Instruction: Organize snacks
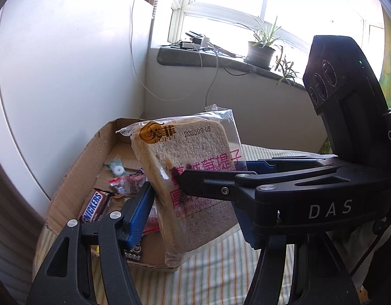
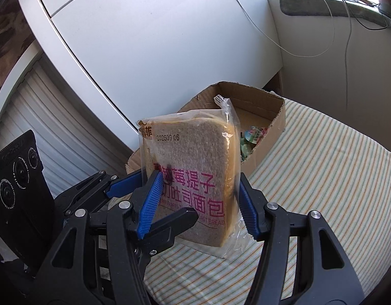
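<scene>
Both pairs of jaws stand half open, clamped on the bagged bread [image 2: 193,175]: the right gripper [image 2: 198,198] and left gripper [image 1: 193,195] hold it aloft, near the cardboard box [image 2: 276,124]. Best to carry it level over the far rim, then release together.

bagged bread slice [image 2: 193,167] upright, aloft

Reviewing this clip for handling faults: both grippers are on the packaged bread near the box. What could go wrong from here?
1. Both the left gripper and the right gripper clamp the bread pack; uneven motion could tear the film or squash the slices.
2. The cardboard box already holds a Snickers bar and small packets; the bread may land on them and crush them.
</scene>
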{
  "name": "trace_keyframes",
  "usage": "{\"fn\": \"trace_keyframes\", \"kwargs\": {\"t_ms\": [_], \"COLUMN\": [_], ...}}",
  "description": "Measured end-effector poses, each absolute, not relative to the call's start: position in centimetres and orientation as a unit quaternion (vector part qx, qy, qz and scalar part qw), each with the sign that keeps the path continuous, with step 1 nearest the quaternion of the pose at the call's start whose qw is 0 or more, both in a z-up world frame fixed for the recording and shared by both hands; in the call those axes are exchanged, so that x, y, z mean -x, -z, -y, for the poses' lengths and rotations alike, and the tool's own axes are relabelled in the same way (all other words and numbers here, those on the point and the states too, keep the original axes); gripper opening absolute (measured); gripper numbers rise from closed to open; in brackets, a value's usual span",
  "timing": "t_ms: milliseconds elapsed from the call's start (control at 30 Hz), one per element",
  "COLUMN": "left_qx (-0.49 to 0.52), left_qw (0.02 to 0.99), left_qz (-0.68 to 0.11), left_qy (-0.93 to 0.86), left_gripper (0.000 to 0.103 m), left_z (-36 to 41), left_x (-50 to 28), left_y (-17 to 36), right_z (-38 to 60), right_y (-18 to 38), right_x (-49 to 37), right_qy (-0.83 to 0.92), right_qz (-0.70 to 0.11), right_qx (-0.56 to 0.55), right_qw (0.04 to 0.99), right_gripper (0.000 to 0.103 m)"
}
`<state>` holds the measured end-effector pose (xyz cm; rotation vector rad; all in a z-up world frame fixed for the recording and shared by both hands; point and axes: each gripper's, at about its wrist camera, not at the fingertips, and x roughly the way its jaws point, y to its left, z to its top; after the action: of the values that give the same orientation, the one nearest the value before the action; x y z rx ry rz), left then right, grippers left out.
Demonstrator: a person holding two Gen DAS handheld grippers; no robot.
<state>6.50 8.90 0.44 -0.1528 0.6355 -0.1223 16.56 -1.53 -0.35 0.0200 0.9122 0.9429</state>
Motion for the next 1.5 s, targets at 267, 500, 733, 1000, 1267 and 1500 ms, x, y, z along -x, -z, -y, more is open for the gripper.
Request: {"fn": "trace_keyframes", "kwargs": {"t_ms": [267, 500, 733, 1000, 1267, 1500], "left_qx": [0.081, 0.085, 0.083, 0.082, 0.073, 0.06], "left_qw": [0.946, 0.944, 0.943, 0.942, 0.945, 0.948], "left_qz": [-0.312, -0.317, -0.322, -0.326, -0.32, -0.313], "left_qy": [0.033, 0.019, 0.014, 0.004, -0.003, -0.007], "left_gripper": [0.061, 0.061, 0.061, 0.061, 0.061, 0.061], "left_z": [-11.2, -12.6, -12.8, -13.2, -13.2, -12.6], "left_x": [-6.2, -6.5, -6.6, -6.7, -6.3, -5.2], "left_y": [-0.3, 0.2, 0.9, 1.3, 0.8, 0.5], "right_z": [-2.0, -3.6, -4.2, -4.1, -2.3, -0.7], "right_y": [0.7, 1.3, 1.7, 1.2, 0.2, -0.9], "right_x": [-16.5, -16.5, -16.3, -16.4, -15.9, -14.5], "right_qy": [-0.453, -0.459, -0.455, -0.443, -0.431, -0.413], "right_qz": [-0.428, -0.435, -0.437, -0.434, -0.422, -0.396], "right_qx": [0.002, 0.008, 0.022, 0.017, 0.016, 0.034], "right_qw": [0.782, 0.775, 0.775, 0.785, 0.797, 0.82], "right_gripper": [0.06, 0.06, 0.06, 0.061, 0.069, 0.077]}}
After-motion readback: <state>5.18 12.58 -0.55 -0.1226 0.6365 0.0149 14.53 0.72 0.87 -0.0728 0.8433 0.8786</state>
